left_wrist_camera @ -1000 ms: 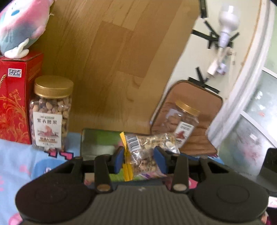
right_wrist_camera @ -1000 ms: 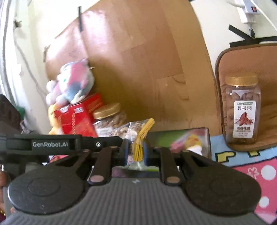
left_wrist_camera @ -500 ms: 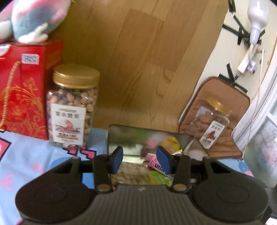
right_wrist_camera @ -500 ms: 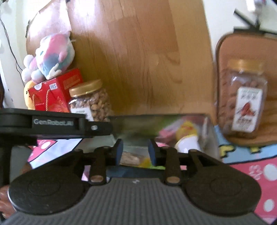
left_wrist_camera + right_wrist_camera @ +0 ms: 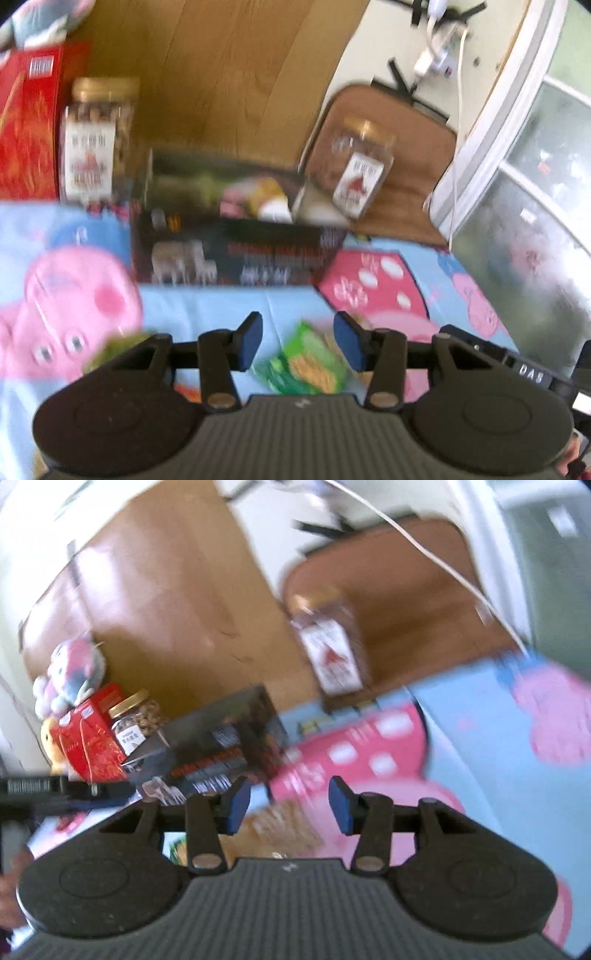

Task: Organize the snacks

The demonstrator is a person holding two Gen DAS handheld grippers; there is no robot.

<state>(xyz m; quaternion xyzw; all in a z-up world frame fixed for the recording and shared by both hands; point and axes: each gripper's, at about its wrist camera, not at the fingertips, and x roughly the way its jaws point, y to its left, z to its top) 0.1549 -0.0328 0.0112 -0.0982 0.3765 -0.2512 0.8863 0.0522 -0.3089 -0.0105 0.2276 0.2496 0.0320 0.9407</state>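
A dark open box [image 5: 236,254] with snack packets inside stands at the back of the cartoon cloth; it also shows in the right wrist view [image 5: 207,753]. My left gripper [image 5: 297,341] is open and empty, low over a green snack packet [image 5: 310,363] lying on the cloth. My right gripper [image 5: 284,805] is open and empty above a clear packet of nuts [image 5: 284,830] on the cloth. Both views are blurred by motion.
A gold-lidded nut jar [image 5: 96,144] and a red gift box [image 5: 29,122] stand left of the box. A second nut jar [image 5: 362,170] stands on a brown mat at the right. A wood panel backs the scene. A plush toy [image 5: 74,672] sits on the red box.
Both grippers let go of the nut packet over the box, opened, and pulled back and down to the front of the cloth. The packet now lies in the box.
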